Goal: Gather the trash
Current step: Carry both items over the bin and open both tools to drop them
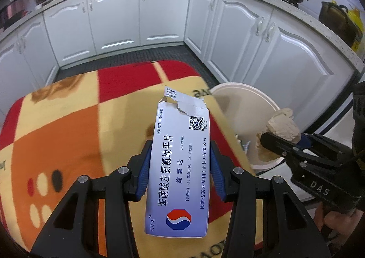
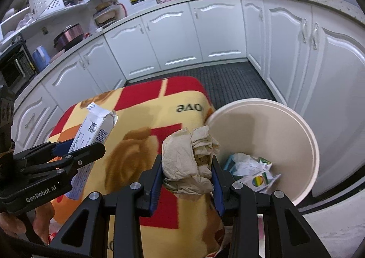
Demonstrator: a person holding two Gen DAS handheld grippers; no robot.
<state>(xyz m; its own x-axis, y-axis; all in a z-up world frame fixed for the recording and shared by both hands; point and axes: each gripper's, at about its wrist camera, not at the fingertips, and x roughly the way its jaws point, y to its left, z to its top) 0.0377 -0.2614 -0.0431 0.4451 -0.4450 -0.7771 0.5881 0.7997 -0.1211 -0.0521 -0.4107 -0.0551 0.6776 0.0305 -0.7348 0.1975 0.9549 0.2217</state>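
Trash fills both of our grippers, beginning in the left wrist view with a torn medicine box (image 1: pixel 180 164) clamped across its width by our left gripper (image 1: pixel 180 162). Its long axis runs straight away from us, the ripped flap at the far end and the red-and-blue logo nearest the camera, and it hangs above the checked blanket (image 1: pixel 68 132). At the right edge our right gripper (image 1: pixel 277 141) pinches a beige paper wad (image 1: pixel 282 125) over the cream bin (image 1: pixel 241 103), whose contents we cannot make out from here. In the right wrist view the wad (image 2: pixel 189 162) sits squeezed between the blue pads (image 2: pixel 156 180), bulging upward, at the blanket's edge (image 2: pixel 141 121) just beside the bin's rim (image 2: pixel 310 144). Crumpled wrappers and packets (image 2: pixel 251 171) lie in the bin's bottom. At left the box (image 2: pixel 91 137) slants up and away, its near end hidden behind the left gripper (image 2: pixel 75 153); a hand below is cut off by the frame.
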